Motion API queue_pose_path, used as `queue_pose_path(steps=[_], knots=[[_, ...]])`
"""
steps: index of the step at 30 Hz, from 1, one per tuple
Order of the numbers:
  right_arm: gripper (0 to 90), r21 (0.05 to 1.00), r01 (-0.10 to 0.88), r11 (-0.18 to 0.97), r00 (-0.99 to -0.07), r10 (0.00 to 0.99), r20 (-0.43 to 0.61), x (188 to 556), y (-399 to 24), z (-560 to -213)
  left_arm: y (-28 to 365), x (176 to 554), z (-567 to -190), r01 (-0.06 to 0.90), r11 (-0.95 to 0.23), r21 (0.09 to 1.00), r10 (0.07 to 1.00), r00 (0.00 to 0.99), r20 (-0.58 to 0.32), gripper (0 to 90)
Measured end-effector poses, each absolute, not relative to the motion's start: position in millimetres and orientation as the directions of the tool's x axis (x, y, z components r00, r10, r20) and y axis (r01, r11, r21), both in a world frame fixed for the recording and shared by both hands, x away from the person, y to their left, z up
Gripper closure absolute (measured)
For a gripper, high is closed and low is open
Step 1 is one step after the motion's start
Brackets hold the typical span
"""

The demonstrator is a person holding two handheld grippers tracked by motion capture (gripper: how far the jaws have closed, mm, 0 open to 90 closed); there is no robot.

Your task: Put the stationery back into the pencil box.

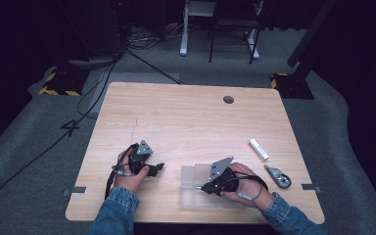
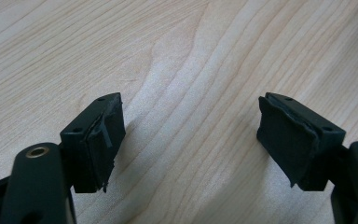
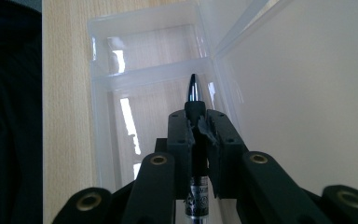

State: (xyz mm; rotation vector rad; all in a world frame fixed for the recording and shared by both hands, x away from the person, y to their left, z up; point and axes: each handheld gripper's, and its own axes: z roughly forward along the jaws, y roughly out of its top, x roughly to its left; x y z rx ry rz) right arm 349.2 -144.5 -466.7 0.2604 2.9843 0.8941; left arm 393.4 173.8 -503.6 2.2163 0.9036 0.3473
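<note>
The right gripper point(image 3: 197, 122) is clamping a pen point(image 3: 194, 95) tight between its jaws, tip pointing forward over a clear plastic box point(image 3: 103, 81) lying open near the table's front edge; this is looking like the placing step, so the next move is calling for lowering the pen into a compartment and releasing. The left gripper point(image 2: 191, 135) is hovering with jaws spread wide, gripping nothing. The wooden table point(image 1: 186, 112) is also carrying a white stick point(image 1: 258, 149) and a correction-tape dispenser point(image 1: 277, 176); grey carpet and cables are surrounding it.
</note>
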Motion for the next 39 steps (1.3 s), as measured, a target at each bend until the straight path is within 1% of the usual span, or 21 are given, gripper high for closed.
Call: queue_pose_path(steps=[4,9,16,20,25,28,31,34,35,36,39], knots=[[80.5,0.538,0.156,0.828,-0.985,0.169,0.025,348.9,-144.0,-467.3,173.7,393.4,-503.6,0.504,-0.506,0.700,0.694,0.720,-0.016,23.1],[80.0,0.517,0.135,0.845,-0.986,0.166,-0.015,348.1,-144.0,-466.3,173.7,393.4,-503.6,0.504,-0.505,0.700,0.694,0.720,-0.018,23.1],[76.7,0.502,0.120,0.856,-0.986,0.162,-0.041,345.4,-142.3,-466.5,173.7,393.4,-503.6,0.504,-0.505,0.700,0.694,0.719,-0.017,23.1],[74.5,0.513,0.121,0.850,-0.985,0.166,-0.042,345.1,-143.6,-462.4,173.7,393.4,-503.6,0.504,-0.505,0.700,0.694,0.720,-0.018,23.1],[72.5,0.535,0.139,0.833,-0.984,0.179,-0.024,343.2,-150.3,-448.2,173.7,393.4,-503.6,0.504,-0.505,0.700,0.694,0.719,-0.017,23.1],[76.6,0.529,0.149,0.835,-0.984,0.180,-0.006,340.9,-156.1,-440.3,173.7,393.4,-503.6,0.504,-0.505,0.700,0.694,0.719,-0.017,23.1],[80.0,0.478,0.146,0.866,-0.986,0.167,-0.001,339.0,-160.6,-436.4,173.8,393.4,-503.6,0.504,-0.506,0.700,0.694,0.720,-0.017,23.1],[78.8,0.394,0.152,0.906,-0.987,0.156,0.022,336.1,-162.6,-439.1,173.8,393.5,-503.6,0.504,-0.506,0.700,0.694,0.720,-0.017,23.1],[78.3,0.379,0.157,0.912,-0.987,0.155,0.035,335.4,-162.6,-440.8,173.8,393.5,-503.6,0.504,-0.506,0.700,0.694,0.720,-0.017,23.1],[77.4,0.352,0.147,0.924,-0.989,0.139,0.049,335.5,-162.6,-443.5,173.8,393.5,-503.6,0.504,-0.506,0.700,0.694,0.720,-0.017,23.1],[75.6,0.316,0.137,0.939,-0.990,0.123,0.064,334.3,-160.7,-450.1,173.8,393.5,-503.6,0.504,-0.505,0.700,0.694,0.720,-0.017,23.1]])
